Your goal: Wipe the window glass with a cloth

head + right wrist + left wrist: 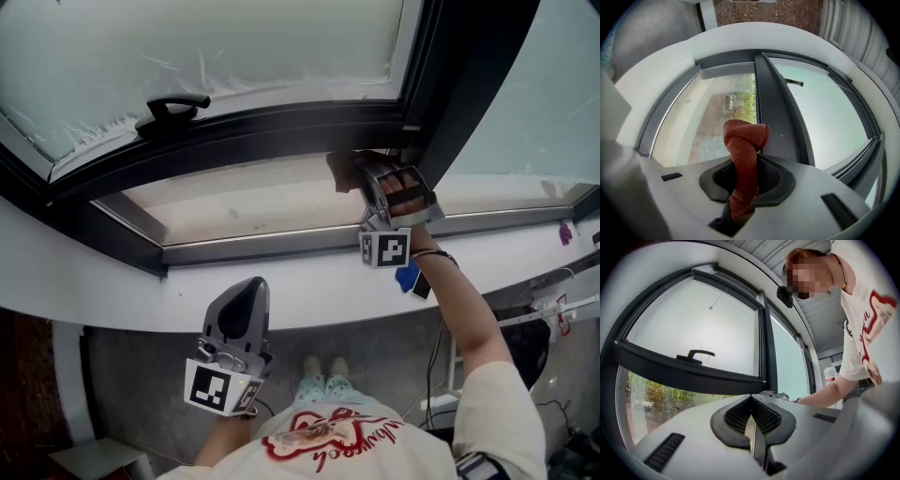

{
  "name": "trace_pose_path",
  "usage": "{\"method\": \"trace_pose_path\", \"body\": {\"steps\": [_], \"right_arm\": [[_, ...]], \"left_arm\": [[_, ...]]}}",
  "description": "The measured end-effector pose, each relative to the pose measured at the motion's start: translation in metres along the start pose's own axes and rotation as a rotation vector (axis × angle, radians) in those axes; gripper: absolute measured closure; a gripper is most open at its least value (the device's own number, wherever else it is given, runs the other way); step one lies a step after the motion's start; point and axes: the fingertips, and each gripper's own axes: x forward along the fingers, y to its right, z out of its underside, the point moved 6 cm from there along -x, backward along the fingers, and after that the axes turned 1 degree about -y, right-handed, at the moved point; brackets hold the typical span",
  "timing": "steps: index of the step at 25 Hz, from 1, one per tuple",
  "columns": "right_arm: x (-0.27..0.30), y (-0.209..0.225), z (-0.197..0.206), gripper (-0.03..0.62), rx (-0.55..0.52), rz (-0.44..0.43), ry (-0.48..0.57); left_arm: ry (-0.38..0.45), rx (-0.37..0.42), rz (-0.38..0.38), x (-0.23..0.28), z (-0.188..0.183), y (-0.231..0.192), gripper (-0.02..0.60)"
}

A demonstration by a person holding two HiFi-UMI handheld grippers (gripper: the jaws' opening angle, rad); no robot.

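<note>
**right gripper** [746, 161]: jaws clamped on a rust-red cloth [743, 150]. the cloth runs up between them and ends in a bunched fold past the tips. marker cube [384, 247] at its rear, by the wrist.

**cloth, position:** in the head view it looks dark brown. it sits at the upper right corner of the lower pane [253, 197], just beside the dark upright [441, 94] of the frame. the right gripper view shows the fold in front of that pane, at the edge of the upright. whether it presses on the glass cannot be told.

**left gripper** [751, 399]: jaws closed together, nothing between them. it is held on the near side of the white sill [309, 291], tips toward the window, well apart from the right gripper and from the glass. its own marker cube [220, 386] is nearest the person.

**window:**
- upper sash [187, 47] has milky white glass.
- a black handle [173, 106] sits on the sash's lower rail.
- the lower pane is clear, with green foliage [661, 390] seen through it in the left gripper view.
- a second pale pane [525, 112] lies to the right of the upright.

**person:**
- right arm [469, 319] is stretched out to the window.
- a dark band [436, 255] is on the wrist.
- white shirt with a red print [323, 436].

**other:**
- a white bottle with a red label [829, 373] shows at the far right of the left gripper view, beyond the arm.
- grey floor [141, 375] lies below the sill.
</note>
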Motion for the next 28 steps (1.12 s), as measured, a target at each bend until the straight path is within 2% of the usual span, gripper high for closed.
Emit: {"method": "trace_pose_path", "body": {"steps": [4,8,13,16,22,28], "right_arm": [[0.017,-0.003,0.011,0.513,-0.025,0.004,-0.061],[0.027,-0.008,0.018,0.513,-0.067,0.008,-0.082],[0.034,-0.018,0.022,0.513,-0.142,0.056,-0.113],[0.036,-0.020,0.022,0.513,-0.146,0.063,-0.128],[0.040,-0.021,0.016,0.513,-0.112,0.031,-0.122],[0.049,-0.028,0.022,0.513,-0.105,-0.032,-0.196]], "left_arm": [[-0.005,-0.003,0.000,0.000,0.002,-0.004,0.560],[-0.018,0.014,-0.006,-0.002,0.003,-0.005,0.560],[-0.019,-0.008,-0.016,-0.004,0.008,-0.008,0.560],[-0.024,0.009,-0.030,-0.007,0.007,-0.011,0.560],[-0.033,0.012,-0.049,-0.017,0.008,-0.015,0.560],[-0.014,0.029,-0.056,-0.024,-0.001,-0.023,0.560]]}}
